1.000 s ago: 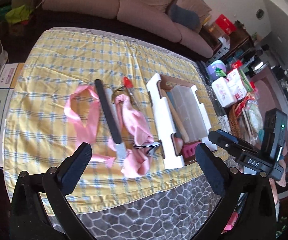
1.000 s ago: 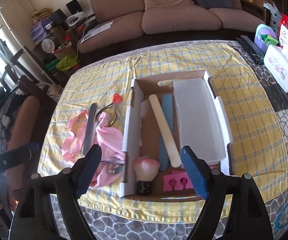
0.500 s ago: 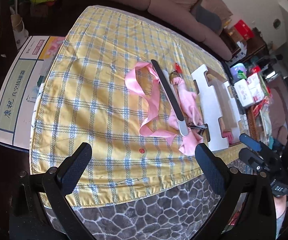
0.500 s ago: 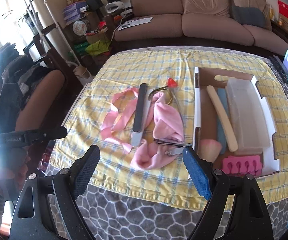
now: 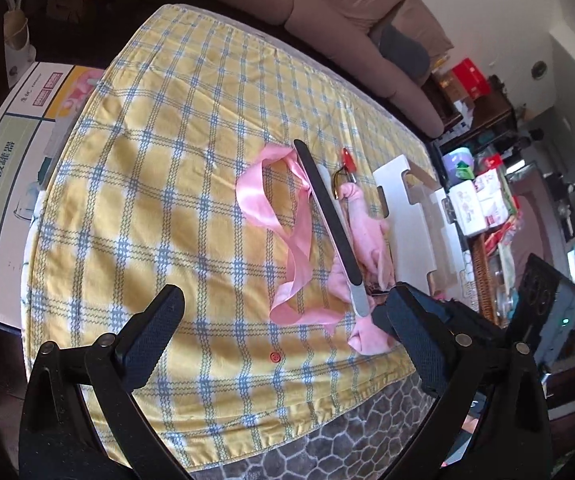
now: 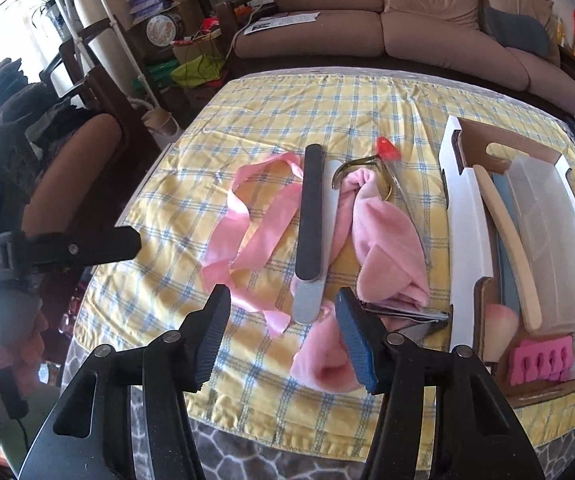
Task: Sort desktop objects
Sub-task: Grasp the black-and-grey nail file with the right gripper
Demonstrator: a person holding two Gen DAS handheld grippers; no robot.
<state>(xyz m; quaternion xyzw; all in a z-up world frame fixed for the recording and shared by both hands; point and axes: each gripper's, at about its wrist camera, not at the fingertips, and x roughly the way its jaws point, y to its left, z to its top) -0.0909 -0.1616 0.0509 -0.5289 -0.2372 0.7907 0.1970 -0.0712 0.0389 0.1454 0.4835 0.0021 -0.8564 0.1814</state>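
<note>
Jaws, left: my left gripper (image 5: 277, 322) has its jaws spread wide and holds nothing. It hangs over the near edge of the yellow checked cloth (image 5: 147, 184) on the tabletop.

Jaws, right: my right gripper (image 6: 281, 332) has jaws that are part open, closer together than a second ago. They hold nothing yet.

What changed: a second ago my right gripper looked down into the white box (image 6: 469, 216). Now it has swung left and sits just in front of the black nail file (image 6: 309, 216). My left gripper has swung away to the left side of the cloth.

What it means: I think the file is the next thing to sort, and my right hand will do it.

Far left: the pink ribbon (image 6: 243, 220) lies in loops on the cloth.

Middle: the black nail file lies on top of a grey file (image 6: 307, 300). The grey tip sticks out toward my right jaws.

Next over: the pink towel (image 6: 383, 240) lies crumpled, with a gold tool with a red tip (image 6: 385, 148) behind it and a metal clipper (image 6: 407, 314) at its near end.

Right: the white box already holds two long files, a pink brush and a pink toe spacer (image 6: 541, 364).

Hand pose: my right gripper points forward and low, lined up with the file's near end.
</note>
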